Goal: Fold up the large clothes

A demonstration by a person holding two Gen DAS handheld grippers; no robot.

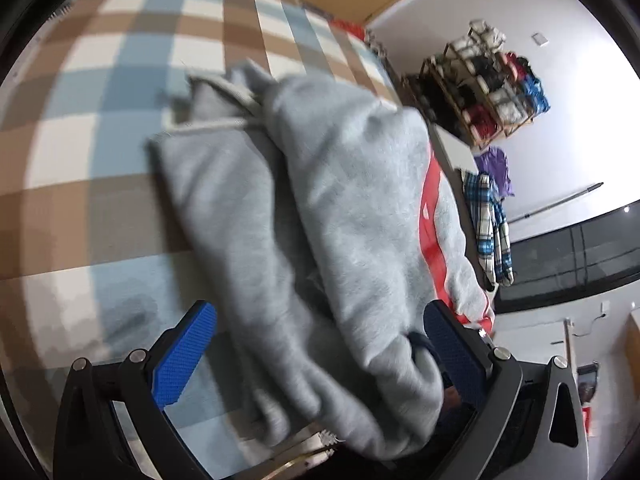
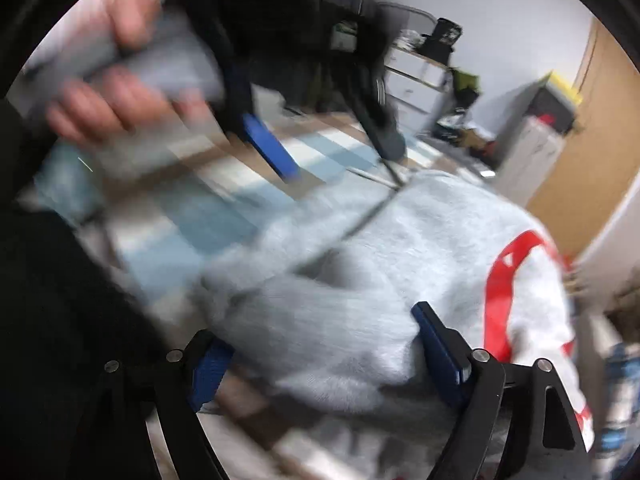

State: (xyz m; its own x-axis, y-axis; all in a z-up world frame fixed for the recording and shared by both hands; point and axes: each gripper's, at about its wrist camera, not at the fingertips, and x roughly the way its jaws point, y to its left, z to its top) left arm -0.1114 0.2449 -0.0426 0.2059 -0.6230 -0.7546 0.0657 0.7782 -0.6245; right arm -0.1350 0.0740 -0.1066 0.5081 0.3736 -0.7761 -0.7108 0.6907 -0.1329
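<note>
A grey sweatshirt [image 1: 352, 184] with a red print [image 1: 434, 216] lies bunched in folds on a blue, brown and white checked cloth [image 1: 100, 120]. My left gripper [image 1: 320, 354] stands wide open over its near end; fabric lies between the jaws, close to the right pad and clear of the left pad [image 1: 184, 356]. In the blurred right wrist view, the right gripper [image 2: 326, 360] is open too, with the sweatshirt [image 2: 400, 240] heaped between its jaws. Farther back, a hand [image 2: 112, 108] holds the left gripper, whose blue pad [image 2: 272, 148] hangs above the cloth.
A wooden shelf [image 1: 492, 84] of folded clothes stands by the wall, with a purple garment [image 1: 496, 168] and a plaid shirt [image 1: 490, 232] hanging near it. White drawers [image 2: 416, 80] and a grey bin [image 2: 536, 132] stand beyond the cloth. A dark sleeve [image 2: 60, 320] fills the left.
</note>
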